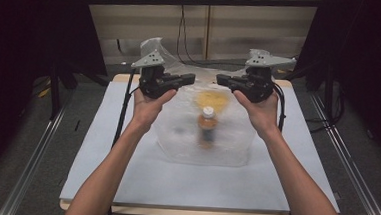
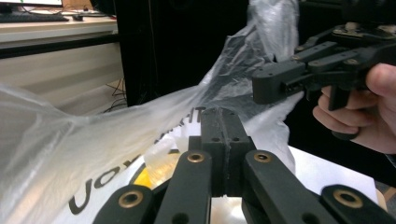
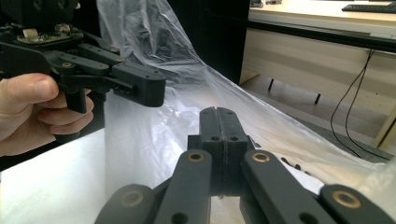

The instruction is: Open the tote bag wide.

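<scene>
At frame centre: clear crinkled plastic bag [image 1: 204, 133] held up (small orange white-capped bottle [image 1: 207, 124] inside)
Left hand-held gripper [image 1: 193, 78]: jaws clamped on bag
Right hand-held gripper [image 1: 219, 79]: jaws clamped on bag

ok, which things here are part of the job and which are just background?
In the job: left gripper, right gripper, clear plastic bag, bottle inside it.
Lying about: table, wall cables, black stand, desk with keyboard.

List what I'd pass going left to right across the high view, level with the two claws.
Left claw → top of the clear plastic bag → right claw. Both claws are shut on the plastic bag's edge; the bottle sits lower, inside the bag.
</scene>
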A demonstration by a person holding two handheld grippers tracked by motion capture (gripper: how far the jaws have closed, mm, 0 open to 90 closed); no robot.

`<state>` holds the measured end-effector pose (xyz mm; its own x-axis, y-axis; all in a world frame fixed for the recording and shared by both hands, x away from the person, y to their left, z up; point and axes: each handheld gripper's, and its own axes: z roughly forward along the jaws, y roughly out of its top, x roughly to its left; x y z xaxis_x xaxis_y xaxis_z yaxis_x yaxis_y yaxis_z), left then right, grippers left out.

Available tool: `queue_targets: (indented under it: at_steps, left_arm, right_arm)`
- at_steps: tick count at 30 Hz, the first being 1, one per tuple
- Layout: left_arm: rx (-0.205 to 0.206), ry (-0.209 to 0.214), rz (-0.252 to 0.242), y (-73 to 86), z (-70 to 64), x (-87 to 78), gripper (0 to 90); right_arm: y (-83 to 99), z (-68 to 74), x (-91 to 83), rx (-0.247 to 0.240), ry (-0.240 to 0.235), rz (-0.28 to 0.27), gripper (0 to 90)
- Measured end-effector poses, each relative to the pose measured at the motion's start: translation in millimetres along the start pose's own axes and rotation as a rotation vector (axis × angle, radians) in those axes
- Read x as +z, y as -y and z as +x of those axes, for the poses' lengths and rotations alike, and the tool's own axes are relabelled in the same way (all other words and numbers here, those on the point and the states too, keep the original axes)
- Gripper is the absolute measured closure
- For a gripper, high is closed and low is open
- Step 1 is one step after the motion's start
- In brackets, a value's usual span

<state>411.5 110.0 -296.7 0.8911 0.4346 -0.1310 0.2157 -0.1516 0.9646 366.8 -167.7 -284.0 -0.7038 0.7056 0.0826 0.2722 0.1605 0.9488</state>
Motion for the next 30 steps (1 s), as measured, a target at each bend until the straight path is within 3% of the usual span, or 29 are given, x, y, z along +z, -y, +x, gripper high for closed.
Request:
queue_targets:
  at_steps: [12, 18, 30]
  left_arm:
    - [-0.037, -0.018, 0.063, 20.8, 12.8, 18.7, 90.0]
    - [0.006, -0.031, 0.119, 30.9, 8.7, 28.6, 90.0]
    - [-0.012, 0.005, 0.167, 61.7, 2.6, 36.4, 90.0]
  right_arm:
    - [17.2, -9.0, 10.6, 0.046, 0.042, 0.041, 90.0]
    - [28.9, -11.2, 16.6, 0.043, 0.07, 0.079, 90.0]
    - [64.5, -9.2, 22.9, 0.068, 0.039, 0.128, 90.0]
